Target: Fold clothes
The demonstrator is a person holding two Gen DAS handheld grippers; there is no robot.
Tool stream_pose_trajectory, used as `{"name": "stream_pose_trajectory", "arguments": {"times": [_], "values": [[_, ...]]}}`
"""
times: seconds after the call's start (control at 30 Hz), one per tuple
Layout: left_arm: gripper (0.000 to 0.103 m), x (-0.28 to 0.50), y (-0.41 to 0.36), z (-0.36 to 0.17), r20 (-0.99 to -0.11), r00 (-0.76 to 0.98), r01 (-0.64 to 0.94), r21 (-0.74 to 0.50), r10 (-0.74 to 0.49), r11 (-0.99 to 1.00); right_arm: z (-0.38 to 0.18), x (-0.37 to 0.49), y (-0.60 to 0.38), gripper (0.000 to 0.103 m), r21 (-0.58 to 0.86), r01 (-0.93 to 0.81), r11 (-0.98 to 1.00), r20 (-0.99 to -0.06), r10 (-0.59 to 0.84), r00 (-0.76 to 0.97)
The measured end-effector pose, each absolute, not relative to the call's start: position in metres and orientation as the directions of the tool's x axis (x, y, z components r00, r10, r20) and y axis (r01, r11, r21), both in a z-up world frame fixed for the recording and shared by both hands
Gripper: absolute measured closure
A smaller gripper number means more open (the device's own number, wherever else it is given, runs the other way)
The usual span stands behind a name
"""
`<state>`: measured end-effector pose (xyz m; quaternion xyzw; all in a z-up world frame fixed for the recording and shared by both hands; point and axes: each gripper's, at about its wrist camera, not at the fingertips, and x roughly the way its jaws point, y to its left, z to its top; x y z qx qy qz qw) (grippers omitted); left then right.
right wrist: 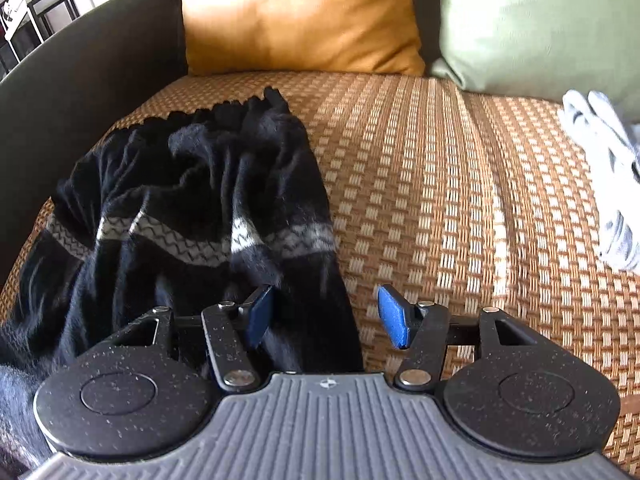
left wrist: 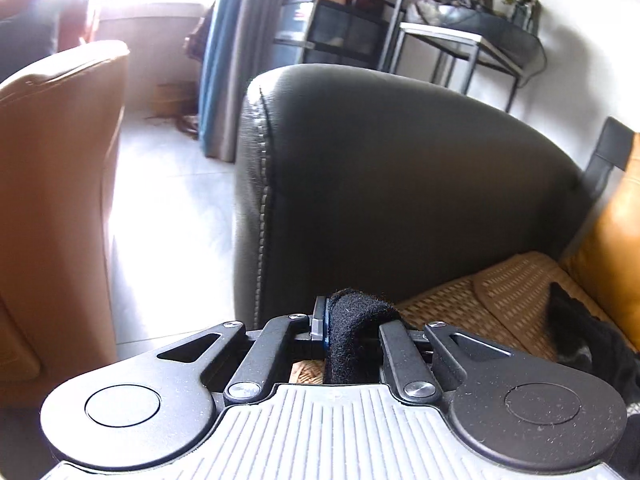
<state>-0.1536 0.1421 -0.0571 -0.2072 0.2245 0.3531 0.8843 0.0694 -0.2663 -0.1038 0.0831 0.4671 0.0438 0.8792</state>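
Left tool (left wrist: pixel 348 332) clamps black garment (right wrist: pixel 192 200) | right tool (right wrist: pixel 326 316) agape, straddling garment edge

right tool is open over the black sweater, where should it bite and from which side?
Probably the sweater edge running straight along the woven mat, below the patterned band. Come from above and from the mat side, one pad sliding under. That edge lies flat and free; the middle is bunched. Right tool is open; left tool is shut on black cloth.

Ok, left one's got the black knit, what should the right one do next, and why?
Probably lower the right gripper and close on the black garment's edge: its jaws stand open above it, while the left gripper is clamped on a fold.
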Motion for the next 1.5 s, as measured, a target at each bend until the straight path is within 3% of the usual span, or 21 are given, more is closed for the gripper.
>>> {"name": "stream_pose_trajectory", "arguments": {"times": [0.07,0.1,0.13,0.2,0.37,0.5,0.67,0.7,0.73,0.77,0.8,0.83,0.9,1.0,1.1,1.3,1.5], "values": [[0.101,-0.154,0.141,-0.057,-0.542,0.649,-0.716,-0.198,0.534,0.67,-0.105,0.068,-0.263,0.037,0.178,-0.016,0.984,-0.811,0.156,0.563],[0.101,-0.153,0.14,-0.056,-0.543,0.65,-0.712,-0.19,0.532,0.676,-0.105,0.067,-0.26,0.042,0.167,-0.028,0.986,-0.811,0.154,0.565],[0.101,-0.153,0.139,-0.055,-0.542,0.653,-0.707,-0.189,0.528,0.681,-0.103,0.066,-0.258,0.066,0.168,-0.047,0.985,-0.808,0.165,0.565],[0.101,-0.151,0.138,-0.052,-0.54,0.661,-0.698,-0.189,0.521,0.69,-0.098,0.065,-0.256,0.092,0.189,-0.074,0.979,-0.802,0.197,0.564],[0.101,-0.147,0.129,-0.045,-0.516,0.687,-0.669,-0.173,0.512,0.723,-0.064,0.064,-0.273,0.094,0.171,-0.037,0.985,-0.734,0.152,0.662],[0.101,-0.13,0.125,-0.051,-0.522,0.683,-0.661,-0.143,0.511,0.737,-0.06,0.076,-0.3,0.094,0.147,0.073,0.986,-0.737,0.06,0.673],[0.097,-0.119,0.126,-0.069,-0.553,0.656,-0.658,-0.087,0.513,0.748,-0.099,0.08,-0.302,0.092,0.068,0.099,0.993,-0.803,-0.005,0.596],[0.076,-0.116,0.126,-0.073,-0.564,0.653,-0.649,-0.072,0.505,0.757,-0.101,0.077,-0.301,0.089,0.066,0.1,0.993,-0.797,-0.008,0.604],[0.074,-0.114,0.127,-0.074,-0.584,0.651,-0.635,-0.069,0.485,0.77,-0.101,0.075,-0.301,0.084,0.064,0.103,0.993,-0.789,-0.013,0.615],[0.064,-0.112,0.127,-0.076,-0.604,0.649,-0.619,-0.067,0.463,0.782,-0.098,0.073,-0.301,0.078,0.065,0.102,0.993,-0.786,-0.012,0.618],[0.059,-0.114,0.127,-0.073,-0.606,0.661,-0.603,-0.078,0.442,0.794,-0.091,0.068,-0.303,0.066,0.07,0.097,0.993,-0.777,-0.007,0.63],[0.057,-0.117,0.126,-0.069,-0.605,0.675,-0.586,-0.091,0.422,0.805,-0.083,0.063,-0.304,0.063,0.076,0.091,0.993,-0.764,-0.001,0.646],[0.041,-0.126,0.122,-0.06,-0.587,0.708,-0.552,-0.114,0.392,0.826,-0.065,0.048,-0.307,0.06,0.088,0.069,0.994,-0.733,0.018,0.68],[0.035,-0.143,0.11,-0.037,-0.537,0.772,-0.478,-0.137,0.34,0.868,-0.032,0.007,-0.311,0.051,0.091,0.007,0.996,-0.679,0.056,0.732],[0.025,-0.16,0.093,-0.015,-0.506,0.827,-0.373,-0.171,0.244,0.912,-0.012,-0.037,-0.31,0.049,0.099,-0.049,0.994,-0.637,0.101,0.764],[0.023,-0.182,0.04,-0.008,-0.499,0.867,-0.118,-0.247,-0.022,0.962,-0.014,-0.122,-0.307,0.046,0.111,-0.077,0.991,-0.617,0.129,0.777],[0.023,-0.189,-0.021,-0.049,-0.575,0.79,0.048,-0.288,-0.213,0.956,-0.04,-0.173,-0.302,0.043,0.114,-0.065,0.991,-0.646,0.124,0.753]]}}
